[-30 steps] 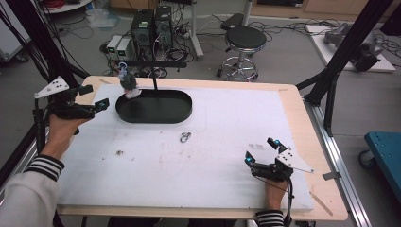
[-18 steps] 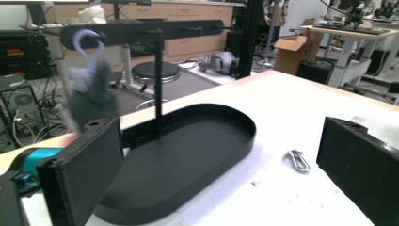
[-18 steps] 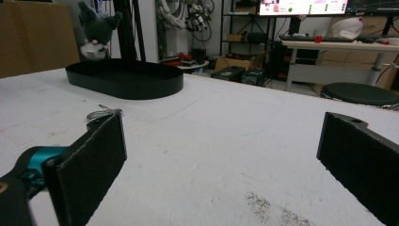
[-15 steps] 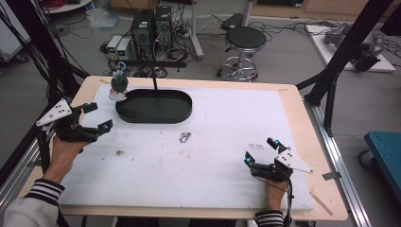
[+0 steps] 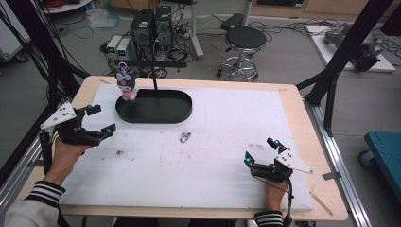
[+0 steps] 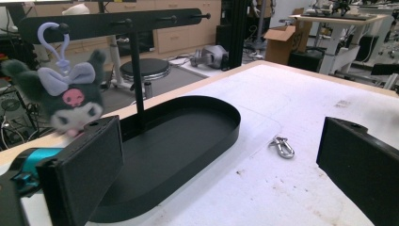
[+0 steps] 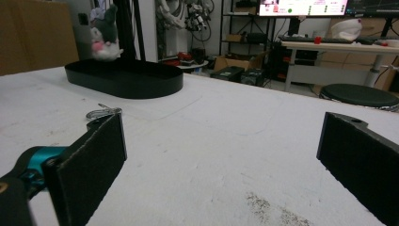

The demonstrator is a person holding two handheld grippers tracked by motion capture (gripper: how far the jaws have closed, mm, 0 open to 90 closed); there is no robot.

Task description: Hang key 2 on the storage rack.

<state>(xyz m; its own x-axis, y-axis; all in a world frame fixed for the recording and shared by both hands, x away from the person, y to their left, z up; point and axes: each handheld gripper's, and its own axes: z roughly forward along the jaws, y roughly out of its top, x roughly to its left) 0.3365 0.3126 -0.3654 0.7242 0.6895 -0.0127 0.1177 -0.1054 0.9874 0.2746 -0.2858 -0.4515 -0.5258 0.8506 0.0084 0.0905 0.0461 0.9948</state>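
Two grippers sit wide open and empty over the white mat [image 5: 198, 156]. At nine o'clock the left gripper [image 5: 97, 120] hovers, jaws spread. The right gripper [image 5: 259, 151] rests near five o'clock, jaws also apart. A plush toy [image 5: 126, 84] hangs from the stand's bar [image 5: 151, 63] above the black tray [image 5: 156, 116] at eleven. Near centre, just below the tray, lies a small metal clip [image 5: 185, 137].

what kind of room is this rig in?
Likely a robotics lab or workshop: desktop computers with loose cables on the floor, a black frame strut around the table, and workbenches behind.
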